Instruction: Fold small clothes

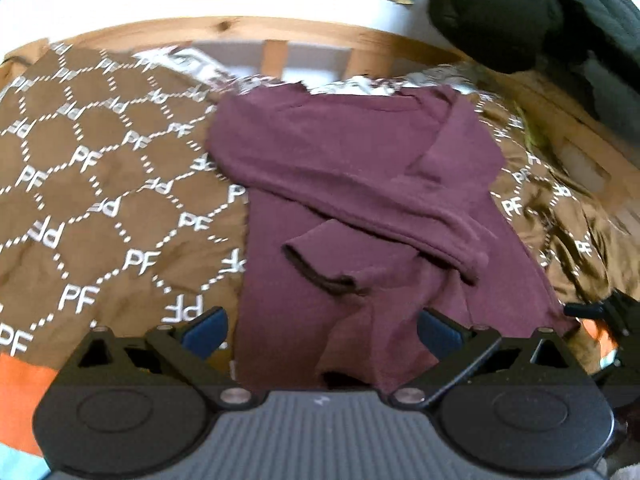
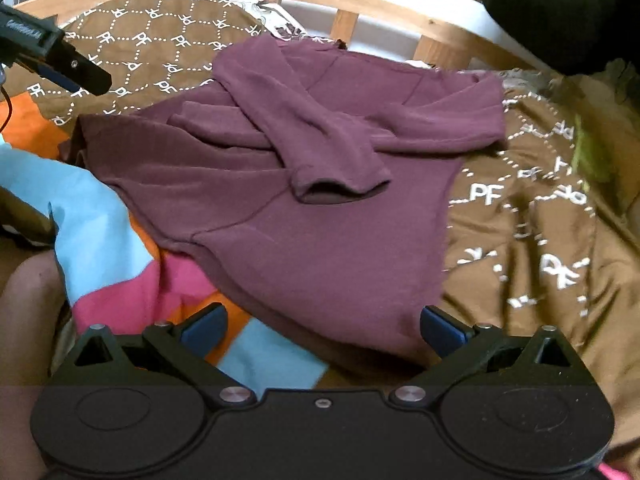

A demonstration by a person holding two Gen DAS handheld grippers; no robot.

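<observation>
Both claws, left point(image 1: 322, 330) and right point(image 2: 322, 326), gape wide (gripping nothing) over the maroon sweater point(image 2: 320, 220).

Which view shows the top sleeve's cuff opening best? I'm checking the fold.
The right wrist view: the cuff faces the camera, its mouth showing whole. The left wrist view shows it side-on, as a dark edge.

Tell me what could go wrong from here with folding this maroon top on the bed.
1. Both sleeves lie loosely crossed over the maroon top; lifting the hem could slide them off.
2. The top rests on a rumpled brown blanket, so an open left gripper or right gripper might pinch bedding too.
3. The hem bunches unevenly near the right gripper, risking a crooked fold.
</observation>
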